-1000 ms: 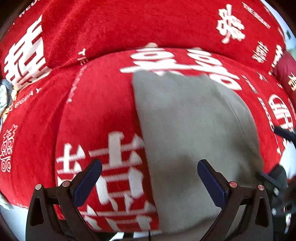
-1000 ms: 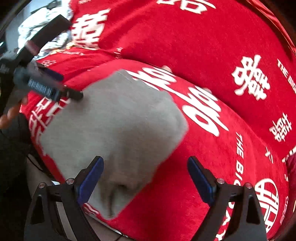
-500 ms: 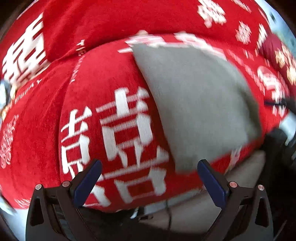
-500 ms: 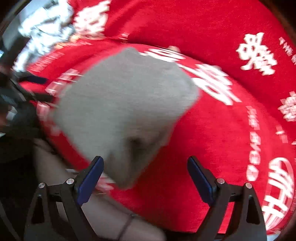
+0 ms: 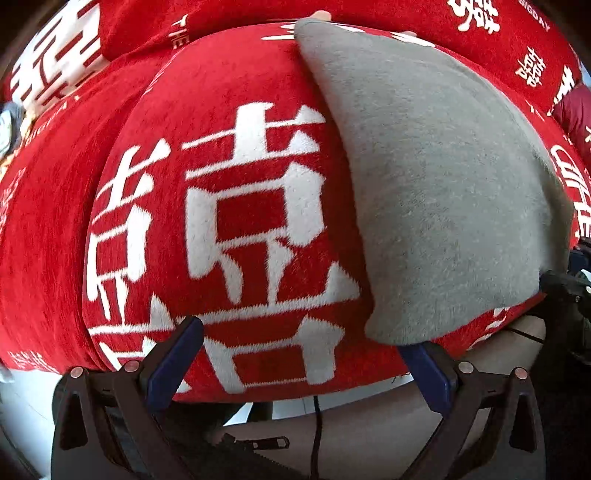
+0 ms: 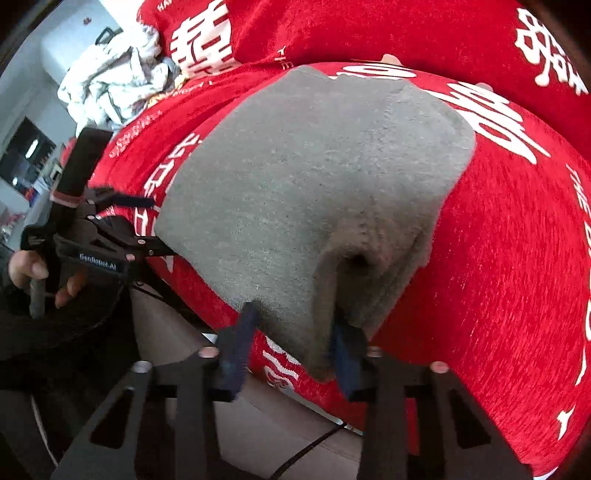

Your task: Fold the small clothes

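A folded grey garment (image 6: 314, 192) lay on a red cushion (image 5: 229, 221) printed with large white characters, its near corner drooping past the cushion's front edge. The right gripper (image 6: 291, 336) had its jaws drawn narrow around that hanging corner, blue pads on either side of the cloth; whether they were fully pinching it could not be told, as the fingers were blurred. In the left wrist view, the garment (image 5: 436, 192) covered the cushion's right half, its long left edge running straight from the far side toward the near rim, with the bare red and white surface lying open beside it. The left gripper (image 5: 299, 354) hovered at the cushion's front edge with jaws spread wide, holding nothing, its right pad (image 5: 424, 365) just under the garment's lower edge. Behind the cushion rose a red backrest (image 6: 388, 29), and a heap of pale clothes (image 6: 114, 81) sat at far left
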A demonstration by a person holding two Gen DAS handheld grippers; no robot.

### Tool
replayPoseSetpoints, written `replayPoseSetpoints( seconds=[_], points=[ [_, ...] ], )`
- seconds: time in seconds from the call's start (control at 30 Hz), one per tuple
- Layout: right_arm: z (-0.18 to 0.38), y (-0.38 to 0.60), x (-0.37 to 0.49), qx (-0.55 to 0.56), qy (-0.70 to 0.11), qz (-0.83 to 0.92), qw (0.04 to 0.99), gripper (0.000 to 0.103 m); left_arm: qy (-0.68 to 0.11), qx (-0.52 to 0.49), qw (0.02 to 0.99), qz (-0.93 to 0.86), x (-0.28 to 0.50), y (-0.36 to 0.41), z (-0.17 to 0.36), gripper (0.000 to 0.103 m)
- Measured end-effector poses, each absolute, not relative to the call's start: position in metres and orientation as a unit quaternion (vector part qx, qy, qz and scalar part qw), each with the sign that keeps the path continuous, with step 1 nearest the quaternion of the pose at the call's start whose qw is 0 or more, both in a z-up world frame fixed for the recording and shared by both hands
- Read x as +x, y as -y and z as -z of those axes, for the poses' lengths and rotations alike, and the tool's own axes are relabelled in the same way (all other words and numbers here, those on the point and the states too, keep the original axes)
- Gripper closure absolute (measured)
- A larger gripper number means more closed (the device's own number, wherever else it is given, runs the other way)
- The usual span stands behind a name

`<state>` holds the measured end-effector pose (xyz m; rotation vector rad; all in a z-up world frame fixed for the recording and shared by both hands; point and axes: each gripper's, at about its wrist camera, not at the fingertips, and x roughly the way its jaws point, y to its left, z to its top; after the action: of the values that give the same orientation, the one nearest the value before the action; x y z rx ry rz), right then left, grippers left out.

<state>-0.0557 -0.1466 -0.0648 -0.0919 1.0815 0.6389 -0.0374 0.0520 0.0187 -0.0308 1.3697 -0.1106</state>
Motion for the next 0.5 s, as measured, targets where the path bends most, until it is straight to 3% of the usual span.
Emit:
replayPoseSetpoints(
  seconds=[0.13,0.17,0.27,0.37,0.5],
  points=[
    [0.069,0.145,-0.05,-0.043,-0.514,-0.291,0.806,0.087,-0.63,0.008,0.775,0.045,-0.038,-0.045,-0.019,0.0],
    [0.071,0.143,-0.049,-0.051,-0.521,-0.291,0.801,0.097,-0.63,0.01,0.775,0.044,-0.039,-0.042,-0.018,0.0],
    [0.074,0.139,-0.052,-0.11,-0.531,-0.265,0.797,0.098,-0.637,0.002,0.769,0.045,-0.038,-0.045,-0.015,0.0],
    [0.074,0.146,-0.052,-0.101,-0.539,-0.27,0.791,0.098,-0.638,0.0,0.769,0.048,-0.039,-0.046,-0.017,0.0],
    [0.064,0.144,-0.056,-0.109,-0.536,-0.27,0.792,0.095,-0.597,0.021,0.796,0.097,-0.053,-0.038,-0.055,0.0]
  ],
)
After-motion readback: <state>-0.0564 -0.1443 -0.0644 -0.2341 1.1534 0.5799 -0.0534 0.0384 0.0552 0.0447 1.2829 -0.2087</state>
